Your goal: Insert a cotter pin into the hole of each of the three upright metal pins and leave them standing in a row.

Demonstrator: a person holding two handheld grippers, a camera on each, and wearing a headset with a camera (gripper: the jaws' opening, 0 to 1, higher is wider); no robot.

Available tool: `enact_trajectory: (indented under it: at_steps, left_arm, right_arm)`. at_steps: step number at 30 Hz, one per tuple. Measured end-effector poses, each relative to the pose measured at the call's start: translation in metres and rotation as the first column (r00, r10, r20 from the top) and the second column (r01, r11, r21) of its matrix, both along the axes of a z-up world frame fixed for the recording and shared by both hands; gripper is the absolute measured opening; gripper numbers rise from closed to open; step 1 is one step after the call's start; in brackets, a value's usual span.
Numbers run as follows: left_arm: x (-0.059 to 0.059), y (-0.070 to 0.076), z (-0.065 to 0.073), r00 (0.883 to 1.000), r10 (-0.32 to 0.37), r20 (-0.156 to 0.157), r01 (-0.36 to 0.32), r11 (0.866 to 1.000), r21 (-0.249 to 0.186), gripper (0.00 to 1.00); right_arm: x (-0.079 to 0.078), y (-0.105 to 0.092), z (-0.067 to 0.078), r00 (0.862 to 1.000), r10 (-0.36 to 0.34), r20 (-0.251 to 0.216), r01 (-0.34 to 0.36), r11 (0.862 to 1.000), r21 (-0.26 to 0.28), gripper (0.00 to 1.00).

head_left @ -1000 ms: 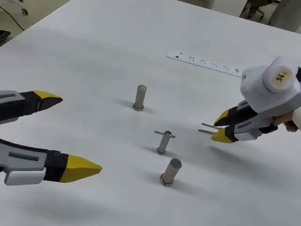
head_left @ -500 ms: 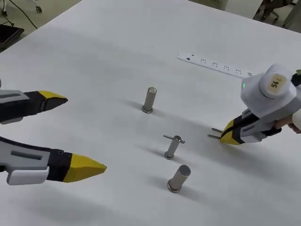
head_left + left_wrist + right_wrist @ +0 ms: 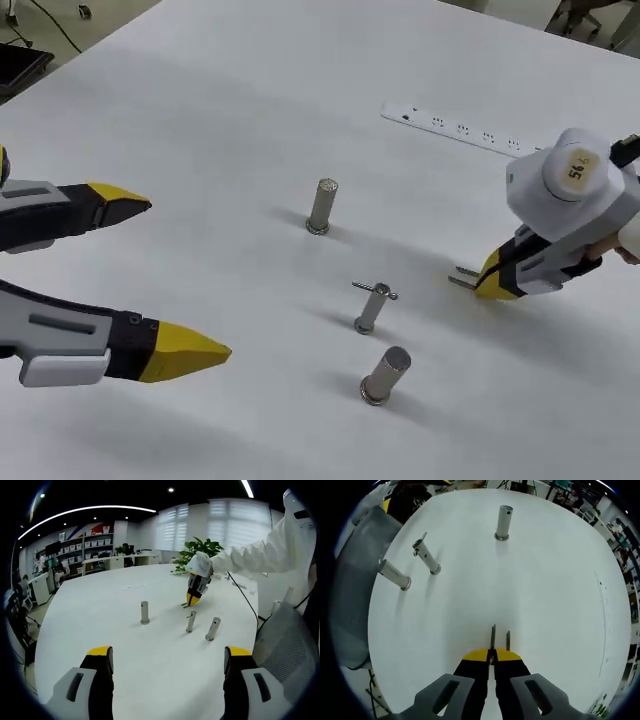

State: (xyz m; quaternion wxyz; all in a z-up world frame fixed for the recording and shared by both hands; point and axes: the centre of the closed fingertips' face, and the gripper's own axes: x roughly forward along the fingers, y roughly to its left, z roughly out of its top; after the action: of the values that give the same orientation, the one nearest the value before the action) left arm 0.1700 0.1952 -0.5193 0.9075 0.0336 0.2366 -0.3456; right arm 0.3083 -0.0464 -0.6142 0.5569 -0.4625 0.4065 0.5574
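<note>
Centrally on the white workbench (image 3: 200,120), three metal pins stand on their bases in a slanting row, well apart from both grippers. The far metal pin (image 3: 322,206) and the near metal pin (image 3: 386,374) have bare tops. The middle metal pin (image 3: 369,312) has a fitted cotter pin (image 3: 375,290) through its top, sticking out on both sides.

At the right of the head view, the right gripper (image 3: 492,284) points down at the table, with its yellow tips pressed together. They pinch the held cotter pin (image 3: 462,277), which lies low against the surface. In the right gripper view, that thin rod sticks out from the seam between the closed jaws. A second thin rod (image 3: 508,640) lies just beside it; I cannot tell whether it is a separate piece.

At the left, the left gripper (image 3: 190,278) hovers with its jaws spread wide and nothing between them. A white power strip (image 3: 460,130) lies farther back on the table.
</note>
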Motion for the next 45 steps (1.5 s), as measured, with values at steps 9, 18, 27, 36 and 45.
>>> enact_trajectory:
  at_steps: [9,18,27,36,45]
  left_arm:
    - [-0.002,-0.003,-0.002,1.000,-0.010,-0.005,0.010,1.000,-0.001,0.90]
    - [-0.003,-0.010,-0.001,1.000,-0.017,-0.001,0.017,1.000,-0.015,0.89]
    - [-0.002,-0.014,0.004,1.000,-0.006,0.008,0.007,0.997,-0.073,0.88]
    - [0.000,-0.022,0.007,0.999,-0.037,0.005,0.037,0.997,-0.061,0.87]
    - [0.008,-0.044,0.017,0.998,-0.069,0.004,0.069,0.990,-0.123,0.78]
  right_arm:
    - [0.000,-0.001,-0.001,0.998,-0.044,-0.039,0.043,0.999,-0.014,0.00]
    - [0.000,-0.002,-0.001,0.999,0.014,-0.048,-0.017,0.998,-0.065,0.00]
    - [-0.005,-0.003,-0.001,0.998,0.056,0.003,-0.056,0.997,-0.045,0.00]
    - [-0.001,0.003,0.017,0.996,0.044,0.077,-0.047,0.998,0.033,0.00]
    - [-0.021,0.014,0.044,0.985,0.029,0.171,-0.054,0.988,0.146,0.00]
